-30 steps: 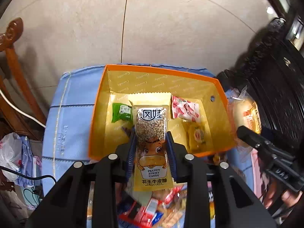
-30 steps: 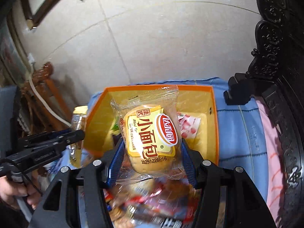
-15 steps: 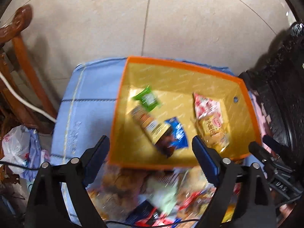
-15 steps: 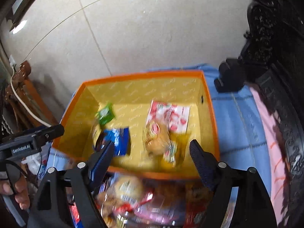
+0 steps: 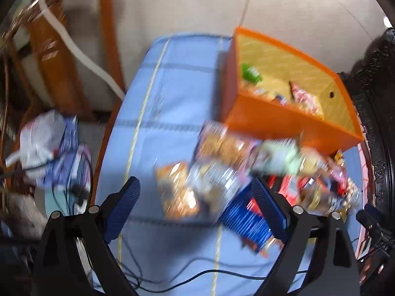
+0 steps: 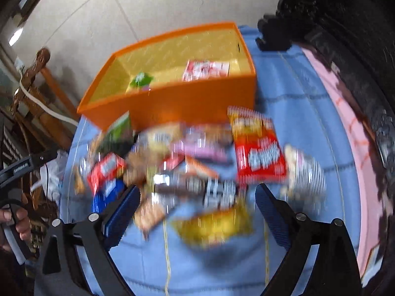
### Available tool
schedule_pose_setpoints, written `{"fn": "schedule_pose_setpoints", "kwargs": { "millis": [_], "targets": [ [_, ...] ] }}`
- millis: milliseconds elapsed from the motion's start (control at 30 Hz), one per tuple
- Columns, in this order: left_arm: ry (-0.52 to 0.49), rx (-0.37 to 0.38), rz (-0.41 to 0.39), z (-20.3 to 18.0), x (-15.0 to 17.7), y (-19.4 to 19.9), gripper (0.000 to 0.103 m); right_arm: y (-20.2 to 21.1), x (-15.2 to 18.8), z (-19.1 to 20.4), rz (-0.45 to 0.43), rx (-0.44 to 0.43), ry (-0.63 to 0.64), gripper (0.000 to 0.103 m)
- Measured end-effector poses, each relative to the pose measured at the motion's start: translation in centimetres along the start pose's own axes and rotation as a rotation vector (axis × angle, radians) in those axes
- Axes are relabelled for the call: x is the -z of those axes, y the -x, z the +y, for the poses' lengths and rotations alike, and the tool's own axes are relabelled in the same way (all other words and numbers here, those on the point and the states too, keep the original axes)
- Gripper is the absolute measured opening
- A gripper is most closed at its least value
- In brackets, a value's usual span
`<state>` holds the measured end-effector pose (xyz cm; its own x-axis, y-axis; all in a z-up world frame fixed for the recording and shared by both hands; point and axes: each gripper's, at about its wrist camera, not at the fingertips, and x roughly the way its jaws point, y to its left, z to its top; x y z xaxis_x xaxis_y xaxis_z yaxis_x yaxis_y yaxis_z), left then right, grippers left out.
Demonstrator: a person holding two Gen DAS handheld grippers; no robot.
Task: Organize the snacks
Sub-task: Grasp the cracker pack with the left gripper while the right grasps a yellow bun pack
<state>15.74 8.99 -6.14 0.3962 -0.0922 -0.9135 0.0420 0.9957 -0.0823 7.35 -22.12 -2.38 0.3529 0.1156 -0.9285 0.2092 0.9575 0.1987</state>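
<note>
Both claws stood wide with nothing between their pads, and the jaws of each were opening. The left gripper (image 5: 195,207) hung over the near edge of the snack pile (image 5: 246,172), with an orange-brown packet (image 5: 177,192) directly ahead between its fingers and a blue packet (image 5: 246,219) against the inner side of its right finger. The right gripper (image 6: 196,209) hung over the other side of the same heap, with a yellow packet (image 6: 217,227) just ahead of it and a red bag (image 6: 259,155) farther out, slightly to its right.

These wrapped snacks looked light, soft and crinkly, with slick film that would likely slide under the pads. A packet would probably be best taken across its narrow middle, gently, since the contents may crush.

Beyond the pile, past both claws, sat one orange box (image 6: 172,103) on the blue cloth (image 5: 167,93), touching or nearly touching the heap's far edge. Inside it, one green packet (image 6: 142,80) and one red-and-white packet (image 6: 206,70) showed clearly; a couple more appeared in the left view, too blurred to count. The loose packets were well over ten, though blur prevented an exact count.
</note>
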Motion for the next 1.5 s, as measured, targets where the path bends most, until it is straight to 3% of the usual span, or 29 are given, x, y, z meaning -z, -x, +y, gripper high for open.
{"fn": "schedule_pose_setpoints", "kwargs": {
  "millis": [267, 533, 800, 933, 1000, 1067, 1133, 1333, 1500],
  "targets": [
    [0.017, -0.018, 0.081, 2.7, 5.1, -0.8, 0.090, -0.3, 4.9, 1.0, 0.090, -0.030, -0.032, 0.095],
    [0.001, -0.041, 0.132, 2.2, 5.1, -4.2, 0.090, 0.0, 6.3, 2.2, 0.093, -0.031, -0.009, 0.095],
    [0.026, -0.108, 0.168, 1.9, 3.4, -7.8, 0.090, -0.1, 6.5, 0.4, 0.107, -0.008, -0.057, 0.095],
    [0.057, -0.102, 0.190, 2.3, 2.6, -9.3, 0.091, -0.7, 6.2, -0.1, 0.122, 0.006, -0.063, 0.095],
    [0.060, -0.116, 0.194, 2.3, 2.2, -10.1, 0.087, -1.1, 6.2, -0.2, 0.129, 0.013, -0.059, 0.095],
    [0.076, -0.098, 0.222, 2.4, 2.2, -11.0, 0.066, -1.7, 6.2, -0.4, 0.145, 0.020, -0.064, 0.095],
    [0.053, -0.098, 0.196, 1.8, 2.1, -10.6, 0.051, -2.3, 6.2, -0.7, 0.162, 0.023, -0.088, 0.095],
    [0.017, -0.087, 0.184, 1.4, 3.4, -9.6, 0.047, -3.5, 5.3, -2.9, 0.172, 0.002, -0.232, 0.095],
    [-0.012, -0.087, 0.165, 2.1, 5.5, -7.5, 0.047, -4.9, 4.7, -5.5, 0.205, -0.104, -0.483, 0.095]
  ]
}}
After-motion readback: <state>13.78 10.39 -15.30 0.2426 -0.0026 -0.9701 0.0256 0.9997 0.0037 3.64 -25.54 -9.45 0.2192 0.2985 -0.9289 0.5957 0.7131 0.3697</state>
